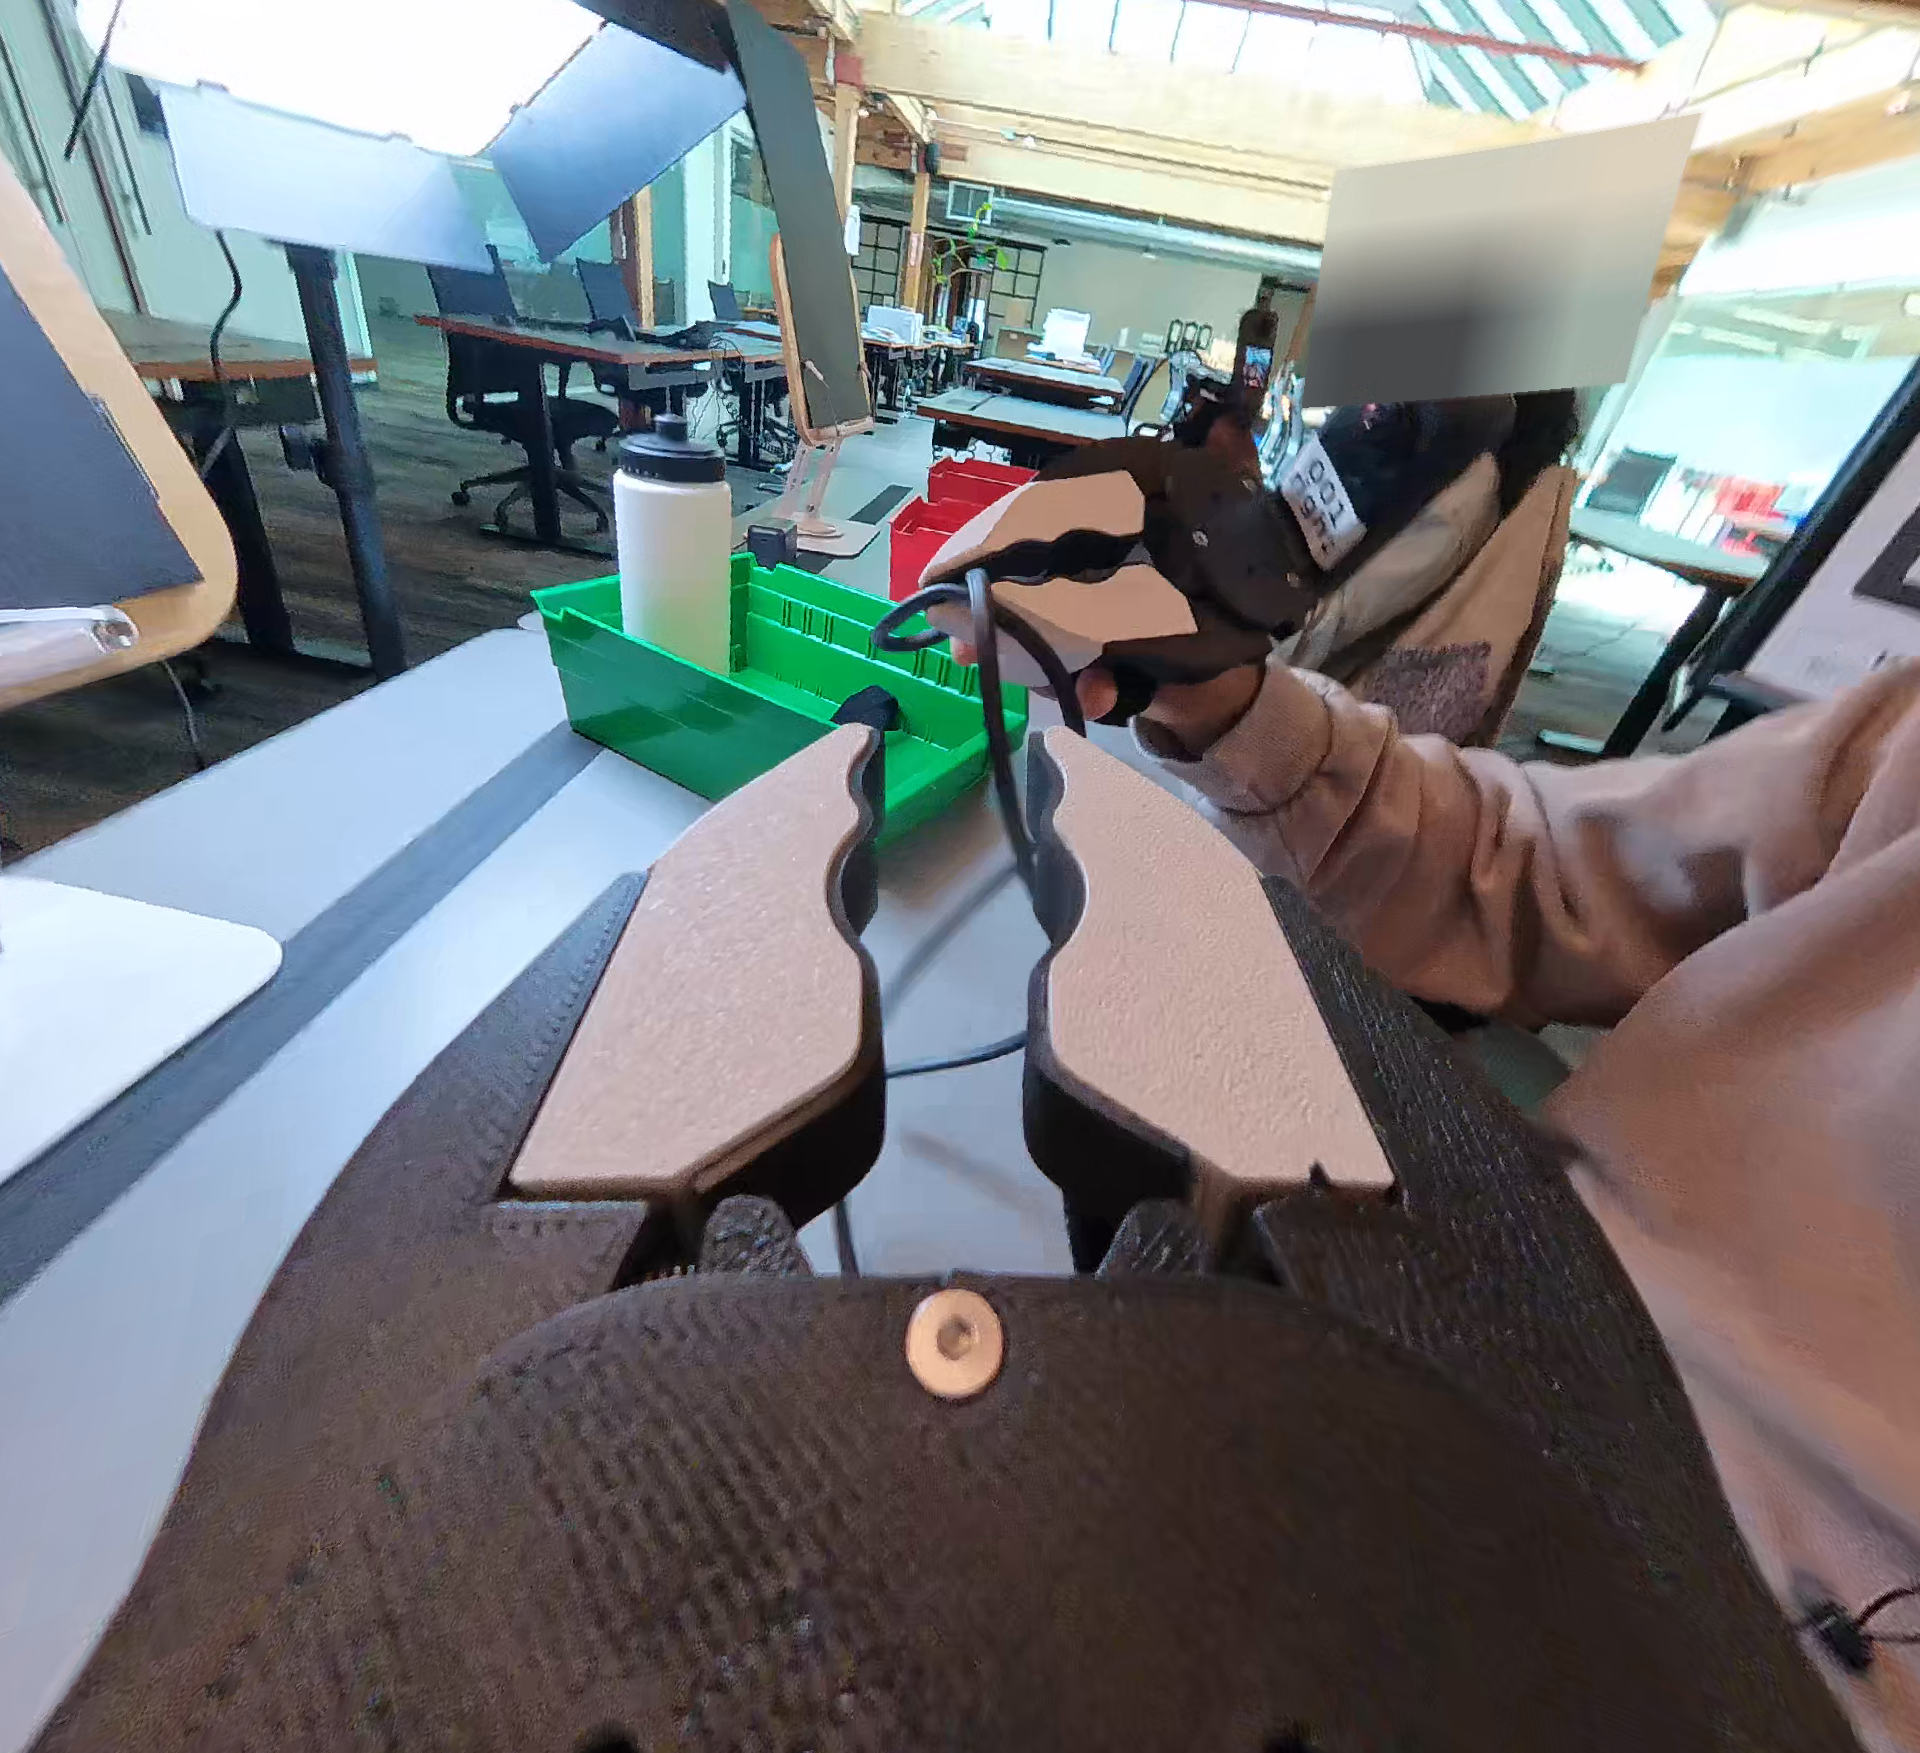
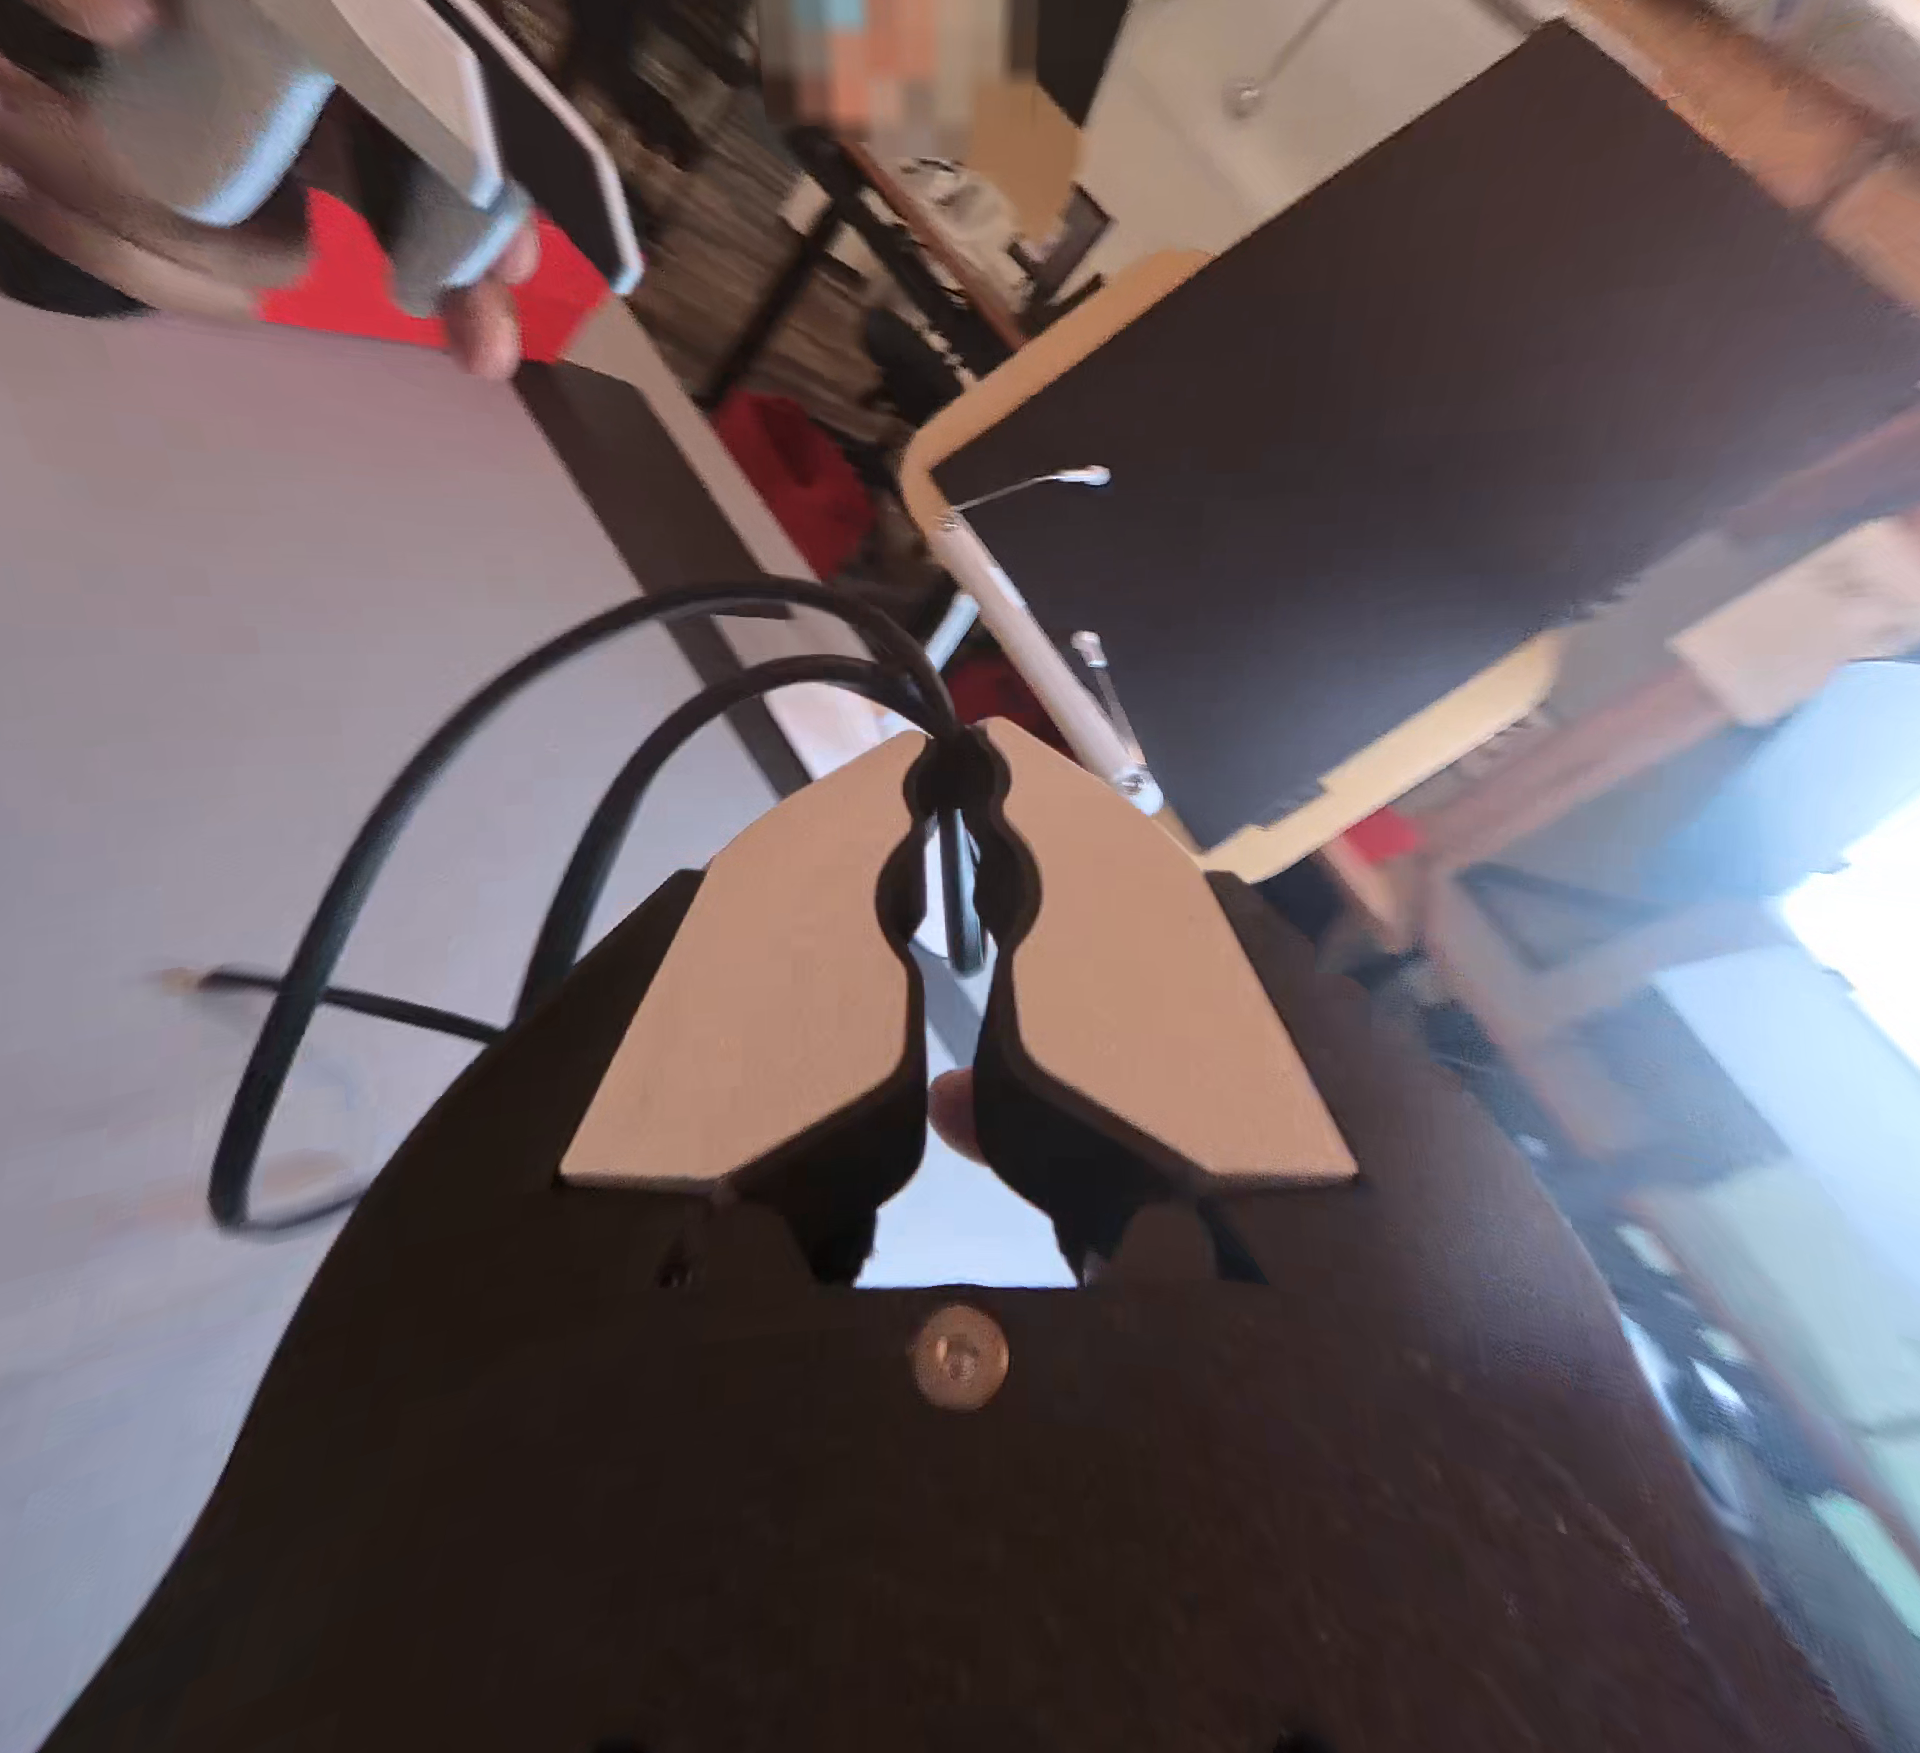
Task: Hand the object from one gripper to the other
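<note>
A black cable [image 1: 995, 737] hangs in loops from my right gripper [image 1: 948, 604], which is shut on it above the table and beyond my left gripper. In the right wrist view the right gripper [image 2: 961, 742] pinches the cable [image 2: 416, 799] at its fingertips, and two loops curve down to the left onto the table. My left gripper [image 1: 956, 747] is open, its fingers a hand's width below the right gripper. The cable runs down through the gap, close against the inner side of the right-hand finger [image 1: 1143, 924]. The cable's far end lies on the table [image 2: 197, 981].
A green bin [image 1: 707, 727] with a white bottle [image 1: 673, 560] stands on the grey table [image 1: 312, 820] just behind the grippers, with red bins [image 1: 935, 508] beyond it. A person's sleeve [image 1: 1507, 820] fills the right. A dark panel on a stand [image 2: 1455, 477] is near. About 12 cm separates my left fingertips from my right.
</note>
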A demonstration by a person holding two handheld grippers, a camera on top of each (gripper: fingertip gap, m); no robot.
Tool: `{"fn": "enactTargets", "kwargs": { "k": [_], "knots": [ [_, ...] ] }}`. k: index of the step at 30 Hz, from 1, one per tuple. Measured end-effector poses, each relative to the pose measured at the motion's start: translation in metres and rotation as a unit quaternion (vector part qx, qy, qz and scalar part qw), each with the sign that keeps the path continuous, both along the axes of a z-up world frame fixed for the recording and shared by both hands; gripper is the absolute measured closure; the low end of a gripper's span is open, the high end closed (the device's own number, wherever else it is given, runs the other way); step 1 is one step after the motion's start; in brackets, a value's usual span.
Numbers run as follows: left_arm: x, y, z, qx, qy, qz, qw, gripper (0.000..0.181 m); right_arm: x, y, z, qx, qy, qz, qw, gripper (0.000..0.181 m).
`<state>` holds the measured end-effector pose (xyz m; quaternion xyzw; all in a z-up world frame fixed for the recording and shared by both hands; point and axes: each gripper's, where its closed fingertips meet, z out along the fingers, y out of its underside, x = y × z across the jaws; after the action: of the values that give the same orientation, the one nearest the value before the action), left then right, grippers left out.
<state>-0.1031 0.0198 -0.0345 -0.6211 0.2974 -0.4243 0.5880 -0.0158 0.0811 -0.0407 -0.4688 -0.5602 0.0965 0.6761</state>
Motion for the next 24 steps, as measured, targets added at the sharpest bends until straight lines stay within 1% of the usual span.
{"fn": "enactTargets", "kwargs": {
  "k": [1,3,5,7,9,11,14,16,18,19,22,24],
  "knots": [
    [0.004,0.002,-0.001,-0.029,-0.009,0.001,1.000,0.155,0.004,0.004,0.005,0.016,0.009,-0.022,1.000,0.177],
    [0.021,0.001,-0.010,-0.089,-0.011,-0.011,0.996,0.151,0.010,0.013,0.012,0.022,0.030,-0.072,0.997,0.177],
    [0.043,-0.003,-0.024,-0.135,0.010,-0.020,0.991,0.148,0.015,0.022,0.012,0.014,0.036,-0.116,0.993,0.177],
    [0.068,-0.013,-0.034,-0.171,0.009,-0.054,0.984,0.143,0.016,0.026,0.011,0.009,0.038,-0.133,0.990,0.177],
    [0.090,-0.023,-0.035,-0.213,-0.037,-0.106,0.971,0.138,0.014,0.025,0.006,0.000,0.033,-0.132,0.991,0.177],
    [0.106,-0.027,-0.037,-0.267,-0.105,-0.149,0.946,0.135,0.010,0.024,0.002,-0.007,0.029,-0.131,0.991,0.177],
    [0.128,-0.031,-0.050,-0.323,-0.150,-0.178,0.917,0.128,0.008,0.025,-0.003,-0.001,0.011,-0.148,0.989,0.177],
    [0.139,-0.030,-0.052,-0.348,-0.194,-0.183,0.899,0.124,0.006,0.022,-0.004,-0.006,0.013,-0.143,0.990,0.177],
    [0.136,-0.018,-0.056,-0.358,-0.236,-0.153,0.890,0.120,0.003,0.017,-0.002,-0.019,0.022,-0.123,0.992,0.177],
    [0.128,-0.009,-0.056,-0.352,-0.258,-0.131,0.890,0.117,0.002,0.015,0.000,-0.026,0.027,-0.114,0.993,0.177],
    [0.084,0.019,-0.045,-0.320,-0.329,-0.072,0.886,0.117,0.002,0.009,0.006,-0.031,0.040,-0.089,0.995,0.177],
    [0.060,0.030,-0.038,-0.300,-0.350,-0.047,0.886,0.114,-0.004,-0.001,0.008,-0.034,0.043,-0.047,0.997,0.177]
  ]
}}
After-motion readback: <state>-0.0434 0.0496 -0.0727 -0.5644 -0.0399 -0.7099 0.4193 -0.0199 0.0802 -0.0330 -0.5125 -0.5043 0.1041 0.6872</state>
